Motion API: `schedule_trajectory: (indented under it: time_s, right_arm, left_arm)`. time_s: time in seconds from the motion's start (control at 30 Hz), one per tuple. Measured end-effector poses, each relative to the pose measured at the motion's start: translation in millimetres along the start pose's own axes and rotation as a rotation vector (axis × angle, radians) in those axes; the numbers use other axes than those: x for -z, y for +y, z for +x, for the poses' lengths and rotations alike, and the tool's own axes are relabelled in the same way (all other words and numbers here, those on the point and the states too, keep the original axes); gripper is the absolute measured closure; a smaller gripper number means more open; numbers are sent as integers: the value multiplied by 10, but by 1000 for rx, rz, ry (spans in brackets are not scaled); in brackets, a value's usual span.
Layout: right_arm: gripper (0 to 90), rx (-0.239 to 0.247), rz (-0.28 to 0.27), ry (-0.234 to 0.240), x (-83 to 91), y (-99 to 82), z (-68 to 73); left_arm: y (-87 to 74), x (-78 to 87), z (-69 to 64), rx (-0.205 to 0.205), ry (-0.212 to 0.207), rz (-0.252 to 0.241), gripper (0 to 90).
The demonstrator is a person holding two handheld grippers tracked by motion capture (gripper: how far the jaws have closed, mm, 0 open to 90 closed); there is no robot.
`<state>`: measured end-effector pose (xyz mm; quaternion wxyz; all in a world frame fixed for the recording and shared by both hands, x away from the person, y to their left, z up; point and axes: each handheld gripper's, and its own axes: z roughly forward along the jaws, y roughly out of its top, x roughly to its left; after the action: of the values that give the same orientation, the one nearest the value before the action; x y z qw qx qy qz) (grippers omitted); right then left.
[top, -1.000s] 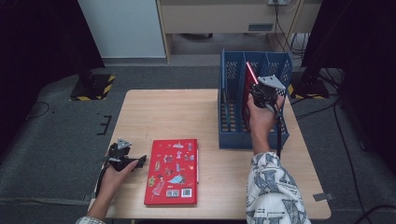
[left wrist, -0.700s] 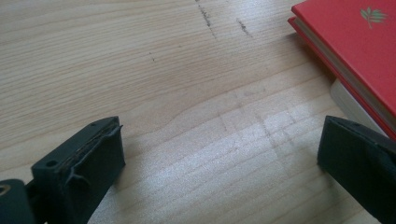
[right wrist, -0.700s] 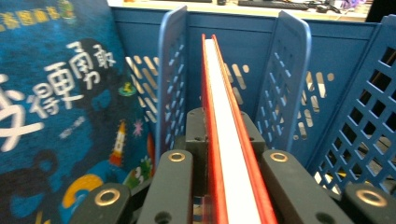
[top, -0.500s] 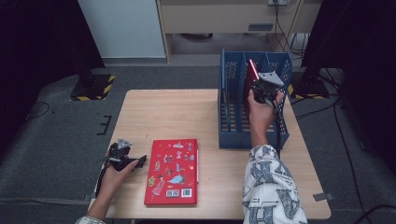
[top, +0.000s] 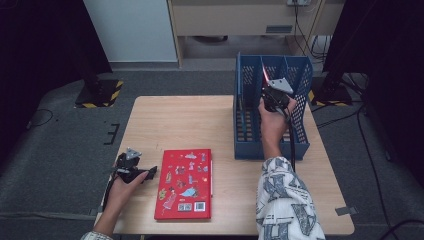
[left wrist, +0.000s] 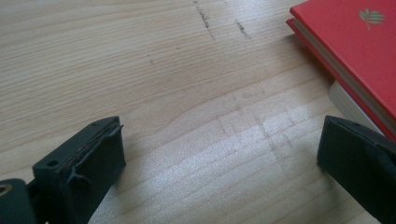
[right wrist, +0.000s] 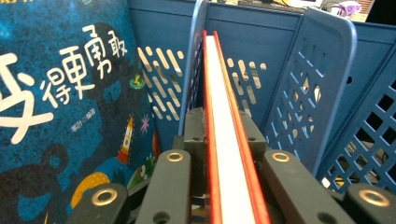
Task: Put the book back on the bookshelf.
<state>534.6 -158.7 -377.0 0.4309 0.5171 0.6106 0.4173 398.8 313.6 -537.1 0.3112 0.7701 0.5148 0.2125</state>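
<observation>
**Sliding a thin red book into the blue rack**

The blue file rack point(top: 272, 112) sits at the table's point(top: 200, 120) far right edge. The right gripper point(right wrist: 219, 154) pinches a thin red book point(right wrist: 223, 140) edge-up beside a divider, so it's probably best kept vertical and lowered straight. That arm reaches forward over the rack. The left gripper point(left wrist: 224, 158), jaws spread, rests near the front left corner beside a flat red book point(top: 185, 182).

The flat book point(top: 184, 183) is red with small cartoon pictures; the book edge point(right wrist: 226, 140) is red and white. The rack point(top: 295, 85) is blue; the bench point(top: 185, 125), pale wood.
</observation>
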Motion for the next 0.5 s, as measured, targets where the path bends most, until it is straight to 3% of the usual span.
schedule_trajectory:
  time_s: [0.33,0.5]
  right_arm:
    - [534,2,-13,47,116,24,13]
    - [464,8,0,58,202,-48,-46]
  left_arm:
    - [-2,3,-1,-2,-4,0,0]
    - [-3,4,-3,-4,-5,0,0]
